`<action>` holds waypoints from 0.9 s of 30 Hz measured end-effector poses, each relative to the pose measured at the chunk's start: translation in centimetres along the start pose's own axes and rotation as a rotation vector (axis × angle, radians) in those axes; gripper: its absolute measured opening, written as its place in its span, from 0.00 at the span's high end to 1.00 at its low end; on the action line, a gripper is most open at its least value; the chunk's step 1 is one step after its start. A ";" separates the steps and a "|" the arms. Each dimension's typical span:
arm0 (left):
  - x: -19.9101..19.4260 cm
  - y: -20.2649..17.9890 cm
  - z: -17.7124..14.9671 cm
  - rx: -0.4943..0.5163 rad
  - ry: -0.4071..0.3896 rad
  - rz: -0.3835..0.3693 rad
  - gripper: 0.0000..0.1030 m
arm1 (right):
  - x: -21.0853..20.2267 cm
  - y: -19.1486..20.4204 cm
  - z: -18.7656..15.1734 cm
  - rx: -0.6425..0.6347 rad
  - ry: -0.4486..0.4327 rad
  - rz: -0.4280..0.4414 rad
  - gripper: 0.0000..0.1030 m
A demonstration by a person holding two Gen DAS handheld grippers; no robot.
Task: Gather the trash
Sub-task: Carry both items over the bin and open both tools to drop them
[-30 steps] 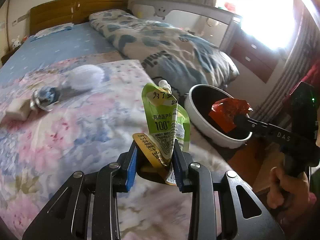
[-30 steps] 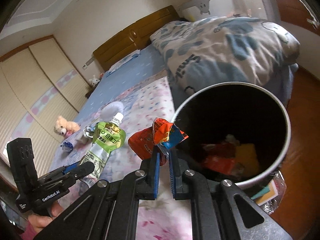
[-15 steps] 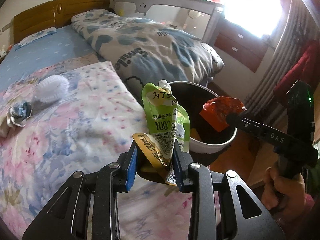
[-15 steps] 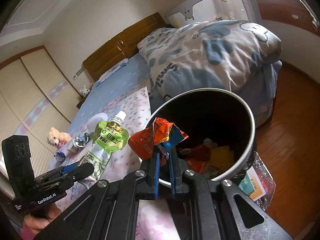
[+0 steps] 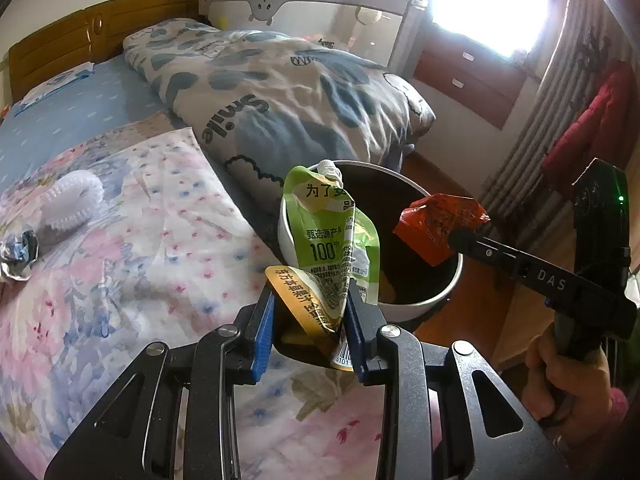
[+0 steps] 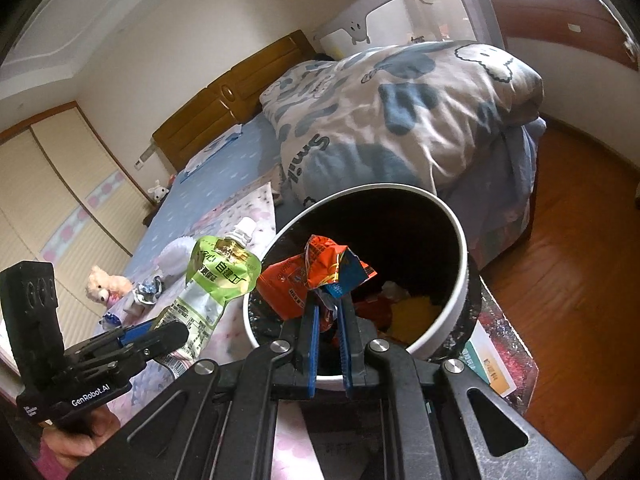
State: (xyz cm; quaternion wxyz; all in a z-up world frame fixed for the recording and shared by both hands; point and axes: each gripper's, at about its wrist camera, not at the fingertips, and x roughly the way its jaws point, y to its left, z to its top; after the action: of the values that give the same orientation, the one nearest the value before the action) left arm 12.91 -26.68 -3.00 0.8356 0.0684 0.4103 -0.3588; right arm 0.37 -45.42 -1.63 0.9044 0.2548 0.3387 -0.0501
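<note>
Trash filled both grippers beside the white-rimmed bin [image 6: 460, 240], which stood on the floor against the bed's [image 5: 120, 240] foot edge. Clamped tight, the right gripper [image 6: 328, 316] pinched a crumpled orange snack wrapper [image 6: 288, 284] and held it over the bin's open mouth, above the red and yellow litter lying inside. Just left of the bin's rim, the left gripper [image 5: 310, 312] squeezed a green spouted juice pouch [image 5: 324, 236] by its folded gold bottom, spout up. Farther from the bin, on the floral sheet, lay a crushed foil wrapper [image 5: 16, 254] and a white ruffled thing [image 5: 72, 200].
</note>
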 end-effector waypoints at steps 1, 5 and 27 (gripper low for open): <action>0.1 -0.1 0.1 0.001 0.002 0.000 0.72 | 0.0 -0.1 0.0 0.001 -0.001 -0.003 0.92; 0.7 -0.5 0.3 0.007 0.013 -0.003 0.72 | 0.1 -0.7 0.3 0.008 0.001 -0.013 0.92; 4.2 -2.3 3.0 0.069 0.064 0.002 0.71 | 2.7 -2.0 2.4 -0.010 0.044 -0.070 0.91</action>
State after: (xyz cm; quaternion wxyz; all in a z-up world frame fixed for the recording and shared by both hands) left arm 14.99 -31.93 -3.73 0.8195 0.1089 0.4243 -0.3696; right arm 3.27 -48.10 -2.68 0.8956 0.2394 0.3675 -0.0743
